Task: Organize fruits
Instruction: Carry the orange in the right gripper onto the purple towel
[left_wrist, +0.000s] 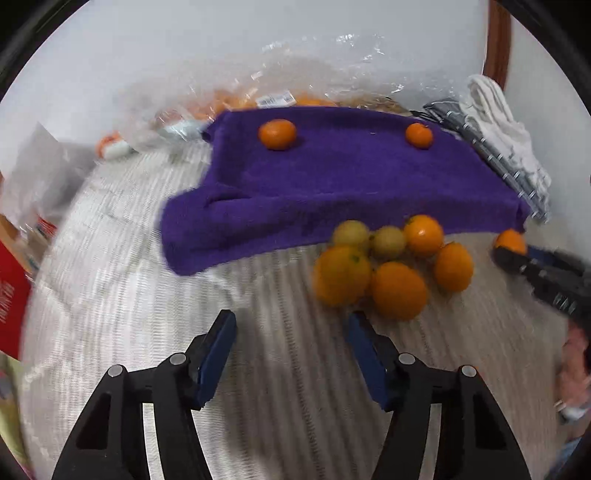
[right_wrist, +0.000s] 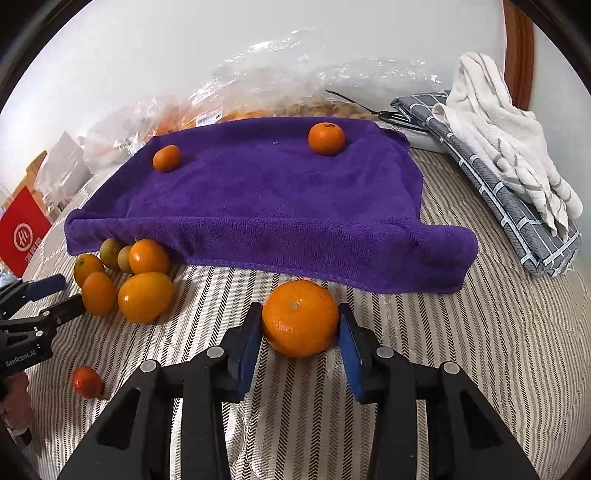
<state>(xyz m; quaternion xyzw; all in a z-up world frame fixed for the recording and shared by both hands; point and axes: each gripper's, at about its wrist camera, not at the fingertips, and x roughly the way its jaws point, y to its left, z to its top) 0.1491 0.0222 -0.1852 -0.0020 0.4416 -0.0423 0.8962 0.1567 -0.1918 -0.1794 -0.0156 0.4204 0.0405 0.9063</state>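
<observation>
A purple towel (right_wrist: 273, 199) covers a raised flat surface on the striped bedcover, with two oranges on it (right_wrist: 326, 138) (right_wrist: 166, 158). A cluster of several oranges and two yellow-green fruits (left_wrist: 391, 258) lies in front of the towel. My right gripper (right_wrist: 300, 321) is shut on a large orange (right_wrist: 300, 318) resting just in front of the towel's edge. My left gripper (left_wrist: 290, 325) is open and empty, just left of the cluster; it also shows in the right wrist view (right_wrist: 55, 299). A small reddish orange (right_wrist: 87, 381) lies alone near it.
A clear plastic bag of fruit (right_wrist: 258, 99) lies behind the towel against the white wall. Folded grey patterned cloth (right_wrist: 517, 214) and a white towel (right_wrist: 506, 147) lie at the right. A red box (right_wrist: 22, 229) stands at the left edge.
</observation>
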